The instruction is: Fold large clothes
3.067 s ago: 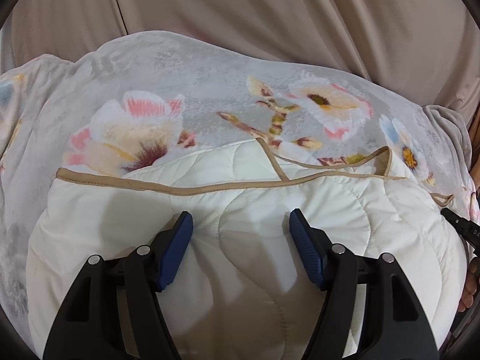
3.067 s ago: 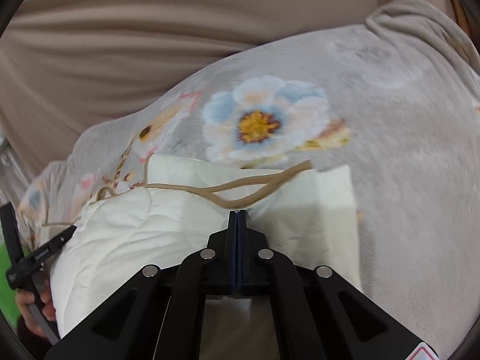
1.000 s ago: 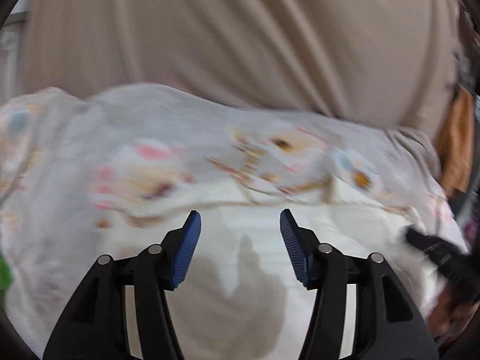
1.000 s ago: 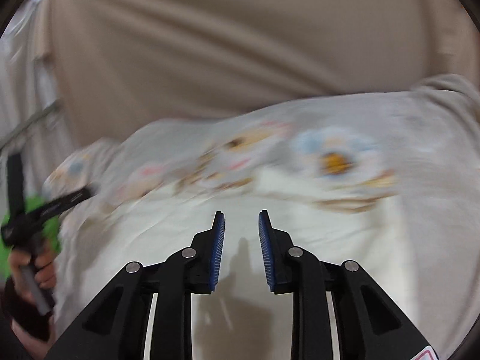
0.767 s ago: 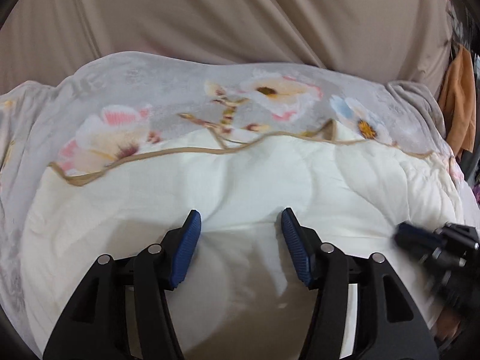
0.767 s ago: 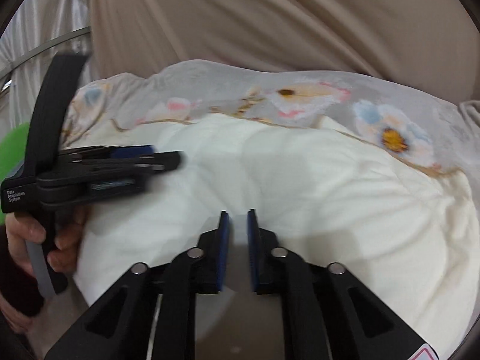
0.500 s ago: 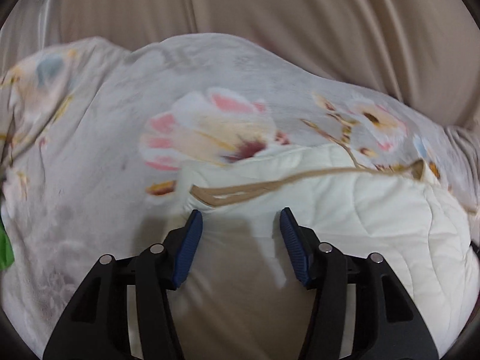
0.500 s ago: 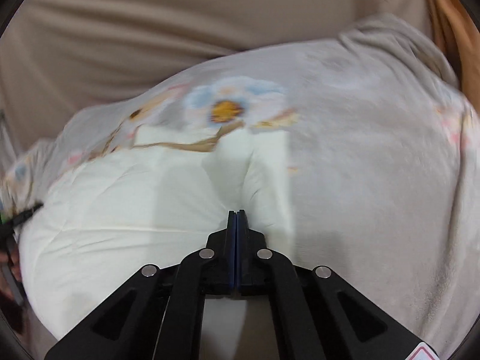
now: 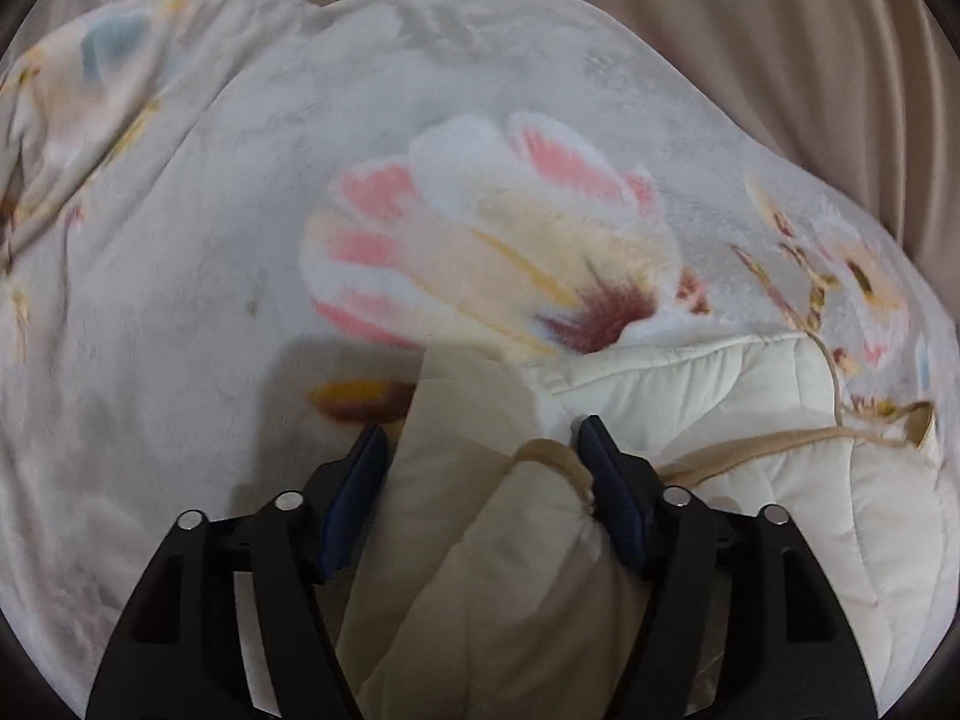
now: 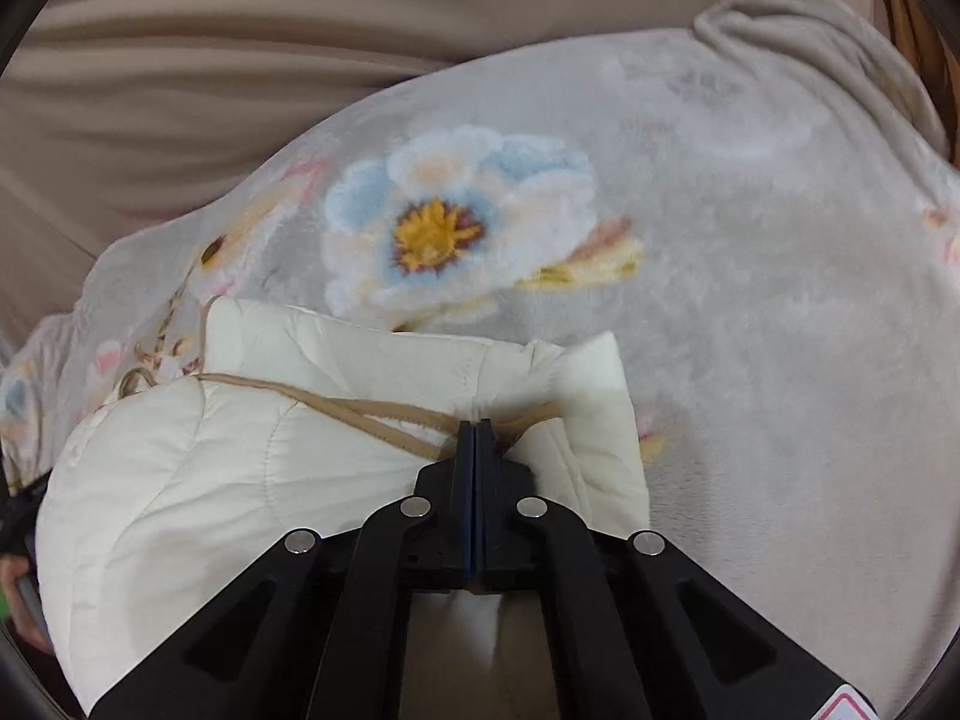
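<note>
A cream quilted garment [image 9: 690, 384] with tan trim lies folded on a grey floral blanket [image 9: 180, 240]. My left gripper [image 9: 483, 462] is low over the garment's left corner. Its jaws are opening, and a bulky fold of the corner with the tan trim fills the gap between the blue pads. In the right wrist view the garment [image 10: 240, 480] shows its right corner. My right gripper [image 10: 474, 426] is shut, pad against pad, its tips resting on the tan trim at that corner. No cloth shows between those pads.
The blanket [image 10: 750, 300] covers the whole surface and bunches up at the far right. A beige curtain [image 10: 300, 30] hangs behind it. A person's hand [image 10: 15, 576] shows at the left edge of the right wrist view.
Both grippers swung apart and sank, left to the garment's left corner, right to its right corner. The right jaws went from slightly apart to shut. The left jaws stand wider, around the corner fold.
</note>
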